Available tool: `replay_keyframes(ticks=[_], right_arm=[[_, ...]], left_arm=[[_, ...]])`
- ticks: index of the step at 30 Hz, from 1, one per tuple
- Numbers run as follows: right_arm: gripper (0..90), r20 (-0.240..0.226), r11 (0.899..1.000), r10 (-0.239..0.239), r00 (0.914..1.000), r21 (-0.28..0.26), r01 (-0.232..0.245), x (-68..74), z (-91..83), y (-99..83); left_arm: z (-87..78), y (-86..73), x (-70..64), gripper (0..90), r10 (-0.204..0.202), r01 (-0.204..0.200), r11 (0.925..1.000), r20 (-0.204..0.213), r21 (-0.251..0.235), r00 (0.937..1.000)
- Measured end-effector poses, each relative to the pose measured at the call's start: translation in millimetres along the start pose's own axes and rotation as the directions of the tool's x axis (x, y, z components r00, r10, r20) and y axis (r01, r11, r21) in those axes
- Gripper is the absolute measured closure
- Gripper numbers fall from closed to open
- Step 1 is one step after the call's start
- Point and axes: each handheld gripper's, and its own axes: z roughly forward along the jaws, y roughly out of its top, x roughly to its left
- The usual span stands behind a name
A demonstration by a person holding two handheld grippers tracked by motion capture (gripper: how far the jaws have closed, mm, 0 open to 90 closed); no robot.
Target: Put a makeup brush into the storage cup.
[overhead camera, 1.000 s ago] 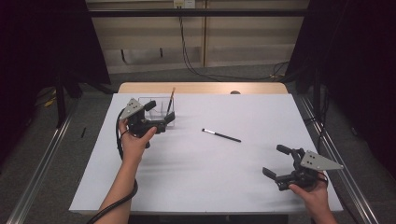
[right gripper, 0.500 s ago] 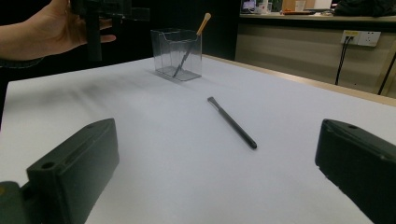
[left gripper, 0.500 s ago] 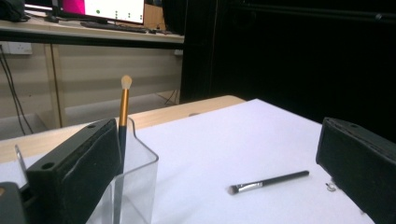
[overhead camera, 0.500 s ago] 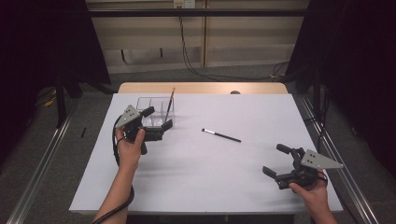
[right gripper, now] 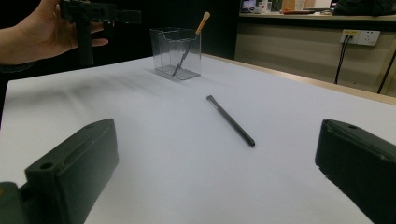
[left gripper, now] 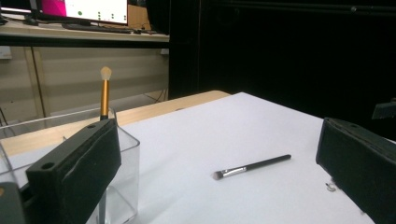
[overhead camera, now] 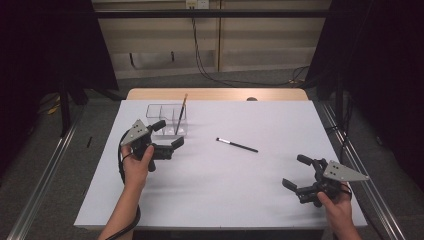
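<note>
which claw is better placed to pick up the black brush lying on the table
Probably left. The left claw is open, nearer the black brush and beside the clear holder; the right claw sits farther off.

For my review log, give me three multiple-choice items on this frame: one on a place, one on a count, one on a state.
1. Where is the black brush?
A. flat on the table
B. in the holder
C. in a gripper

2. How many brushes stand in the holder?
A. none
B. one
C. three

3. How is the left gripper?
A. shut on a brush
B. open, empty
C. lying on the table

Key: 1 A, it lies on the white table; 2 B, the gold brush alone leans inside; 3 B, jaws apart, held up in the hand.
</note>
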Motion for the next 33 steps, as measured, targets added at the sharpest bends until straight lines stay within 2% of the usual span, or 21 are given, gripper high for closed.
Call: replay_keyframes(ticks=[3,6,12,17,23,25,30,33], right_arm=[[0.0,0.003,1.0,0.0,1.0,0.002,0.0,0.1,-1.4,-0.5],[0.0,0.009,1.0,-0.002,1.0,-0.002,0.002,1.0,-3.4,-0.5],[0.0,0.019,1.0,-0.004,0.9998,0.002,0.004,2.3,-6.3,-1.4],[0.0,0.031,1.0,-0.005,0.9995,0.001,0.005,2.3,-9.2,-1.4],[0.0,0.031,1.0,-0.004,0.9995,0.005,0.004,2.1,-8.7,-1.9],[0.0,0.031,1.0,-0.008,0.9995,0.009,0.008,2.0,-8.5,-2.4],[0.0,0.032,1.0,-0.007,0.9995,0.014,0.007,2.2,-7.3,-2.6],[0.0,0.031,1.0,-0.011,0.9994,0.015,0.011,3.1,-6.1,-2.0]], left_arm=[[-3.9,-4.0,1.5,0.0,-0.018,0.018,0.9998,0.005,0.006,0.9998],[-7.7,-5.7,1.5,0.0,0.0,0.0,0.9998,0.008,0.018,1.0],[-13.4,-6.2,-0.3,0.0,-0.009,0.008,0.9999,0.019,0.008,0.9998],[-19.8,-9.0,-2.4,0.0,0.014,-0.015,0.9995,0.028,0.029,0.9995],[-27.4,-11.0,-3.2,0.0,-0.01,0.009,0.9998,0.044,0.02,0.999],[-30.4,-11.7,-3.8,0.0,0.005,-0.007,0.9996,0.045,0.027,0.999],[-39.5,-12.5,-3.9,0.0,0.001,-0.001,0.9998,0.041,0.018,0.9992],[-46.1,-13.7,-3.6,0.0,0.014,-0.014,0.9997,0.035,0.022,0.9993]])
